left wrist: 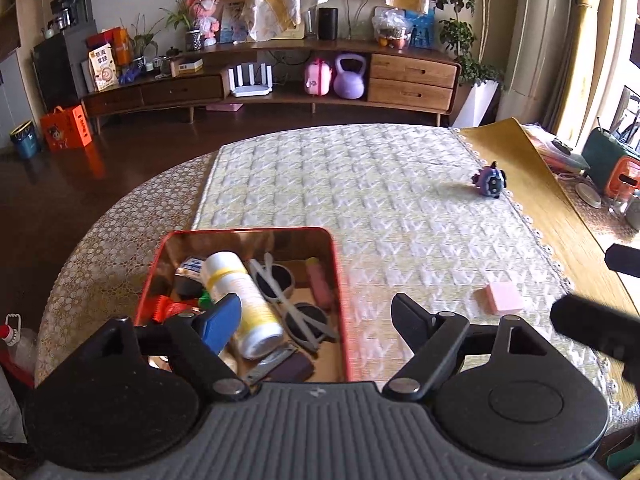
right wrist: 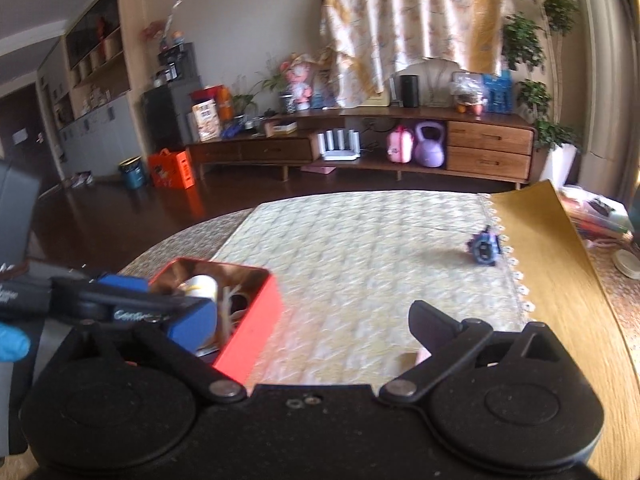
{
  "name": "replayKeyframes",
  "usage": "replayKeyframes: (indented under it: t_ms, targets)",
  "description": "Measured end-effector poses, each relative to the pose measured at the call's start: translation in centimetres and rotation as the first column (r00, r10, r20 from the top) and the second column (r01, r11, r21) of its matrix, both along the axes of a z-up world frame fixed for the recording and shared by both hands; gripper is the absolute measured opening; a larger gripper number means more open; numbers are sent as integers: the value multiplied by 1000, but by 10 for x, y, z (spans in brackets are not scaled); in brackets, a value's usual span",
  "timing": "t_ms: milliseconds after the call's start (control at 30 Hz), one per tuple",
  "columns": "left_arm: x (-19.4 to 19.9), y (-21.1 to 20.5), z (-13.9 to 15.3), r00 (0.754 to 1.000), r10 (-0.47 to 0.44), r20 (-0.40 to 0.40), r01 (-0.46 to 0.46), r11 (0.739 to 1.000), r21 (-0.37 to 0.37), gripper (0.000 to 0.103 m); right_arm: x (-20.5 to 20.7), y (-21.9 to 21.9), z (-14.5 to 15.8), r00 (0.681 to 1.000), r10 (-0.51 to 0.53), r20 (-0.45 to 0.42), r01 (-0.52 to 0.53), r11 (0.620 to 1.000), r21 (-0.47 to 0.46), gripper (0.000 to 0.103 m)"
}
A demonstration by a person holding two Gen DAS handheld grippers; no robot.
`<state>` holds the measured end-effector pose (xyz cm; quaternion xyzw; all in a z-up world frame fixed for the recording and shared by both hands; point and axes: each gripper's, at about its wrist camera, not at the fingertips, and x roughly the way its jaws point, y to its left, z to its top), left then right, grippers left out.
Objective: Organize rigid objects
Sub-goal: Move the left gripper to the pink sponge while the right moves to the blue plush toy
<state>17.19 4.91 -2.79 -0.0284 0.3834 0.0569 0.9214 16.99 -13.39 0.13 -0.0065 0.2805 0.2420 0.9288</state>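
A red tin box (left wrist: pixel 338 280) stands on the quilted cloth. It holds a white bottle (left wrist: pixel 240 300), sunglasses (left wrist: pixel 304 316) and several small items. My left gripper (left wrist: pixel 316 316) is open above the box's near right part, and its blue-padded fingers press on nothing. A pink block (left wrist: pixel 504 298) lies on the cloth to the right, and a purple toy (left wrist: pixel 490 182) sits farther back. In the right wrist view my right gripper (right wrist: pixel 308 320) is open and empty. The red box (right wrist: pixel 256 320) lies low at its left, the purple toy (right wrist: pixel 484 246) far right. The pink block (right wrist: pixel 422 356) is mostly hidden behind the right finger.
A yellow mat (left wrist: pixel 520 160) borders the cloth on the right, with clutter (left wrist: pixel 616 176) beyond it. The round table's edge (left wrist: pixel 100 240) curves at the left above dark floor. A blue-gloved hand (right wrist: pixel 12 346) shows at the left. A low wooden cabinet (left wrist: pixel 412 76) lines the far wall.
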Motion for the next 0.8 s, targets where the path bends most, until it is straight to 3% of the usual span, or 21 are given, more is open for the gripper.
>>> replayKeyframes:
  t_ms: [500,800]
  targets:
    - [28,-98,-22,985,-170,-20,170,985,-10,82,49,-119,-15,977,-212,-29,211,977,-6,103]
    - [55,-143,-50,968,-245,-47,243,969,-37,82,87,-143,-25,971,-231,-54,228,972,-49,103]
